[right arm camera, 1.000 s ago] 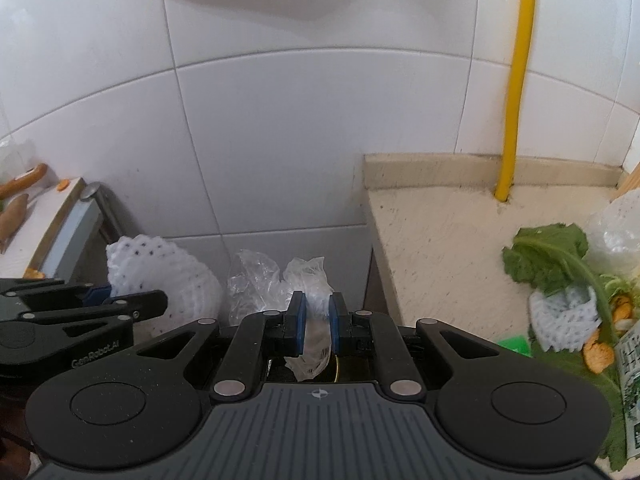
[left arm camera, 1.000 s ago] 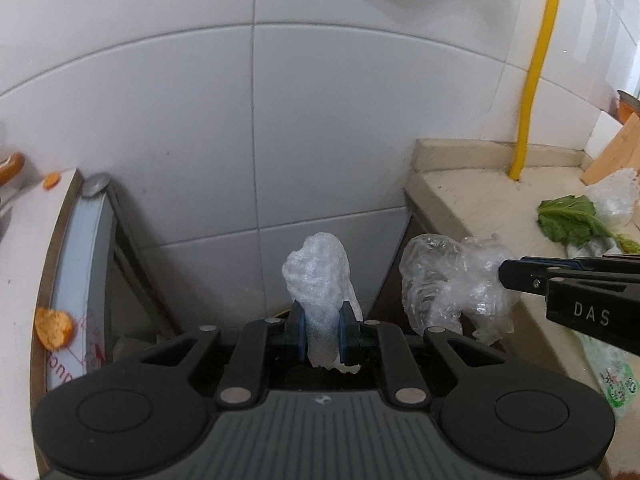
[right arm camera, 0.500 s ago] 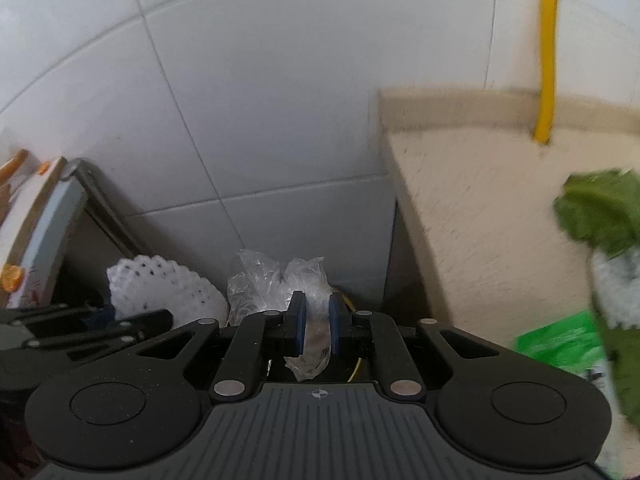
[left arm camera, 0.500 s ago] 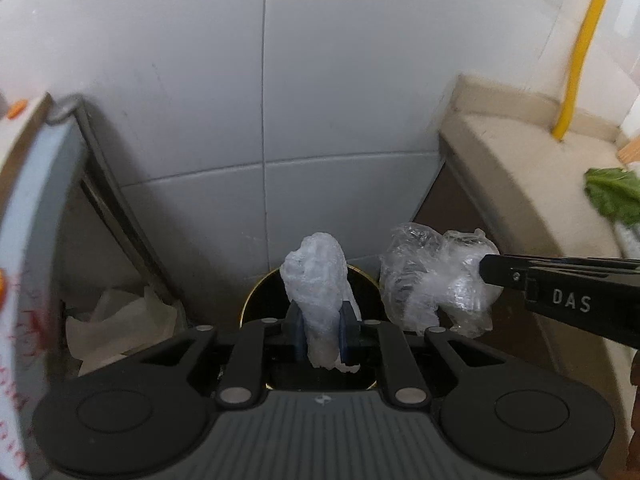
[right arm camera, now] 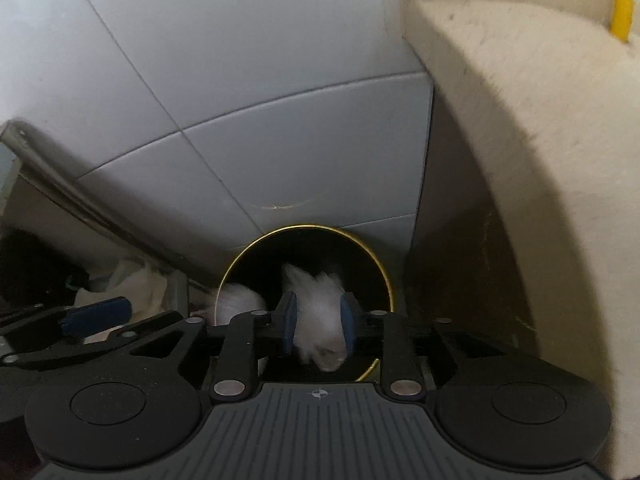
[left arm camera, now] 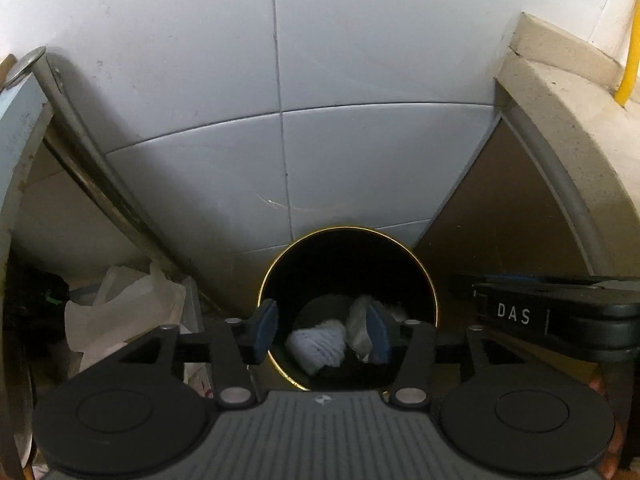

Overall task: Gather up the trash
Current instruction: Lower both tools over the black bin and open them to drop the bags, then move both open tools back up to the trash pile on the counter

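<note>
A round black bin with a gold rim [left arm camera: 434, 304] [right arm camera: 240, 258] stands on the floor against the tiled wall. In the left wrist view my left gripper [left arm camera: 322, 334] is open above its mouth, and the white foam net [left arm camera: 318, 346] and clear plastic wrap [left arm camera: 360, 330] lie inside the bin. In the right wrist view my right gripper [right arm camera: 318, 326] is open over the bin, with a blurred white piece of plastic [right arm camera: 318, 312] falling between its pads. The foam net [right arm camera: 238, 300] shows blurred at the bin's left.
A beige stone counter edge [left arm camera: 568, 120] [right arm camera: 520, 100] rises to the right of the bin. A slanted metal bar [left arm camera: 92, 168] and a crumpled white bag [left arm camera: 120, 312] lie to the left. A yellow pipe [left arm camera: 630, 60] runs up the wall.
Both grippers have dropped down over the bin and opened. The foam net and the plastic wrap left the pads and fell into the bin.
</note>
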A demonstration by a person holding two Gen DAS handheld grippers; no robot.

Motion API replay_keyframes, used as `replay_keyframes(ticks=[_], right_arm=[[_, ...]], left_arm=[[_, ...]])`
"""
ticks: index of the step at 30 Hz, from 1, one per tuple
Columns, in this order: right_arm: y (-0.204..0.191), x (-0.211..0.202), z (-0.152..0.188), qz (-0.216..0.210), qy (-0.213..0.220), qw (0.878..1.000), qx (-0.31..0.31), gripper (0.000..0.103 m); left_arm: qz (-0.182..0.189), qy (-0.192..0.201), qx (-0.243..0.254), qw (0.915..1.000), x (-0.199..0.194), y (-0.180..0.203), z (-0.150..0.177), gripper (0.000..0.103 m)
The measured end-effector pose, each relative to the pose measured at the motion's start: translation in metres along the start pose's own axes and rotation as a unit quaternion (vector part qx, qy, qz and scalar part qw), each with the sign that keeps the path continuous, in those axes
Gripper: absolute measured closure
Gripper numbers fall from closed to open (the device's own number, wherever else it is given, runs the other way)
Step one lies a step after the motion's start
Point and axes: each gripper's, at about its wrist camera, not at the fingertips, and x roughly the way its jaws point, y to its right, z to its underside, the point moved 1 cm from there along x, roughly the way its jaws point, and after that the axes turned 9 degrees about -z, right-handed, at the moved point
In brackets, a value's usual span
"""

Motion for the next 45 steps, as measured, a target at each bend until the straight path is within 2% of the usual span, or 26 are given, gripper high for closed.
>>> replay_keyframes(ticks=[6,12,15,19,23,27,29,33,39,45], right_arm=[[0.002,-0.003,0.004,0.005,0.008,1.000,0.014,0.070],[-0.012,-0.061,0.013,0.032,0.072,0.997,-0.003,0.069],[-0.019,-0.091,0.019,0.044,0.105,0.993,-0.004,0.062],[-0.027,-0.125,0.033,0.068,0.143,0.987,-0.007,0.060],[-0.031,-0.156,0.045,0.087,0.168,0.982,-0.004,0.058],[-0.032,-0.185,0.060,0.117,0.194,0.974,-0.003,0.054],[-0.030,-0.197,0.068,0.131,0.203,0.970,0.003,0.049],[-0.024,-0.220,0.086,0.167,0.216,0.962,0.016,0.048],[-0.012,-0.247,0.119,0.206,0.224,0.951,0.051,0.048],[-0.003,-0.267,0.146,0.237,0.234,0.939,0.081,0.044]], left_arm=[[-0.013,0.028,0.017,0.9994,-0.021,0.002,0.003,0.061],[-0.008,0.092,0.047,0.9946,-0.070,0.010,0.008,0.060],[-0.004,0.127,0.066,0.9896,-0.095,0.014,0.011,0.057],[0.003,0.178,0.099,0.9790,-0.127,0.022,0.015,0.047],[0.009,0.209,0.134,0.9686,-0.150,0.032,0.021,0.042],[0.047,0.196,0.154,0.9673,-0.163,0.034,0.028,0.041],[0.063,0.178,0.169,0.9674,-0.165,0.039,0.032,0.041],[0.095,0.145,0.209,0.9625,-0.171,0.055,0.045,0.041],[0.137,0.099,0.280,0.9449,-0.178,0.084,0.057,0.041],[0.133,0.112,0.321,0.9311,-0.190,0.107,0.065,0.041]])
